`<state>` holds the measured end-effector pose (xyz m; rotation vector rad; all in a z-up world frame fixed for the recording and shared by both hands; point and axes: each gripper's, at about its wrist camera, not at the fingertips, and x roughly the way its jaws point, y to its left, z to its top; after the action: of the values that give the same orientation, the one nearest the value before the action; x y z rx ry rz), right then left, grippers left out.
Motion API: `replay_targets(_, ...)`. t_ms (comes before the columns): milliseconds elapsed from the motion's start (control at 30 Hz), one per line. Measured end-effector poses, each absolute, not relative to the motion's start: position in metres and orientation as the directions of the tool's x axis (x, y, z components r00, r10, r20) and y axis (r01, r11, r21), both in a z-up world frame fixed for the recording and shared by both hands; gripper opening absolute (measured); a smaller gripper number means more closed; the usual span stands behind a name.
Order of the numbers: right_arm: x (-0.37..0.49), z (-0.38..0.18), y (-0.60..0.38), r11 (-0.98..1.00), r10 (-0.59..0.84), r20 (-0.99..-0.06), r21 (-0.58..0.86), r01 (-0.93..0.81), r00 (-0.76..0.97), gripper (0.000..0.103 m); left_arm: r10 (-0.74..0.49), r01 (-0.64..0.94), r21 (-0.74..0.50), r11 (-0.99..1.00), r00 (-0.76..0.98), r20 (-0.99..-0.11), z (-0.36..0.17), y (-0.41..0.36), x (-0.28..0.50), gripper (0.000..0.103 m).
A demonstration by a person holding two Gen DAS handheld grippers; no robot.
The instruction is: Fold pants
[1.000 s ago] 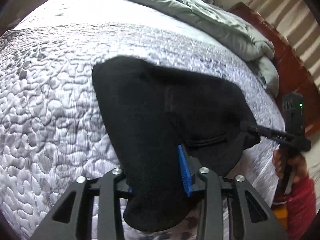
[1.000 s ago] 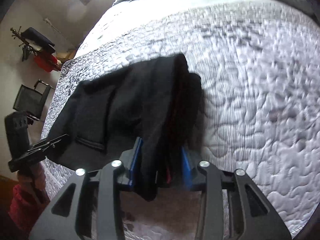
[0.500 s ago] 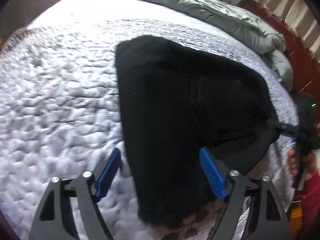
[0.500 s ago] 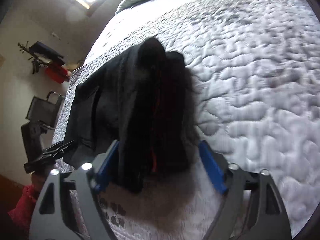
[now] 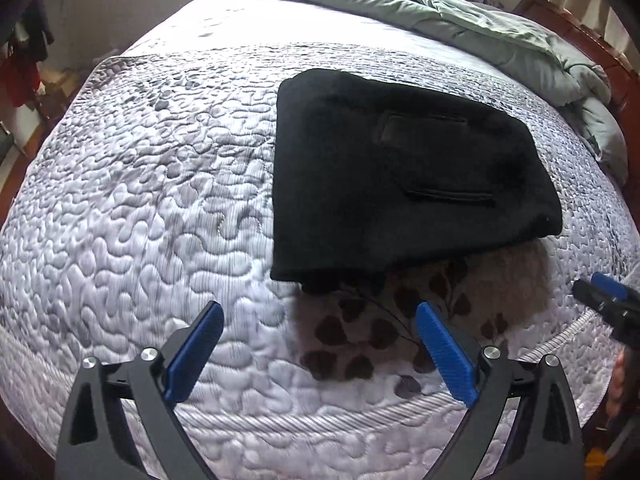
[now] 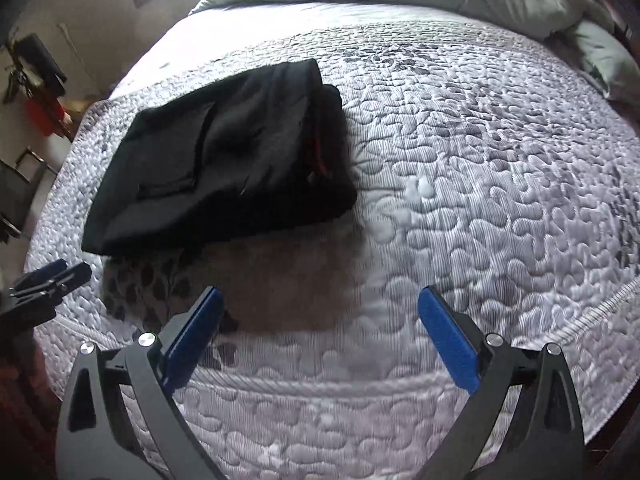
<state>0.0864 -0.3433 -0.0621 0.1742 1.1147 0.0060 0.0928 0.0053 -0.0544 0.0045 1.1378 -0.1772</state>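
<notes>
The black pants (image 5: pixel 400 176) lie folded in a compact stack on the quilted bed, a back pocket facing up. They also show in the right wrist view (image 6: pixel 224 156), with a red strip at the folded edge. My left gripper (image 5: pixel 318 314) is open and empty, hovering near the bed's front edge, short of the pants. My right gripper (image 6: pixel 320 300) is open and empty too, to the right of the stack. Its tip also shows in the left wrist view (image 5: pixel 596 294) at the right edge.
A white-grey quilted bedspread (image 5: pixel 140 200) covers the bed, with a brown leaf-patterned patch (image 5: pixel 380 320) just in front of the pants. A rumpled grey-green duvet (image 5: pixel 460 24) lies at the far end. A wooden bed frame (image 5: pixel 608 52) stands at the right. Room clutter (image 6: pixel 36 80) stands at the left.
Both grippers opened and let go of the pants, then drew back toward the bed's front edge. The pants now lie flat on the bed.
</notes>
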Motion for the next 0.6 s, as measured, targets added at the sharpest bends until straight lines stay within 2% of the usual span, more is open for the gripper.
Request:
replay_targets(333,0.072,-0.048,-0.321,0.986,0.098,-0.892,0.147,0.078,0.441,0.097,-0.153,0.122,-0.113,0.986,0.406,-0.901,-0.038,-0.001,0.08,0.097)
replay_targets(600,0.071,-0.034,-0.319,0.988,0.091,-0.886,0.137,0.07,0.454,0.098,-0.13,0.146,-0.074,0.987,0.424,-0.897,-0.028,-0.004,0.078,0.097)
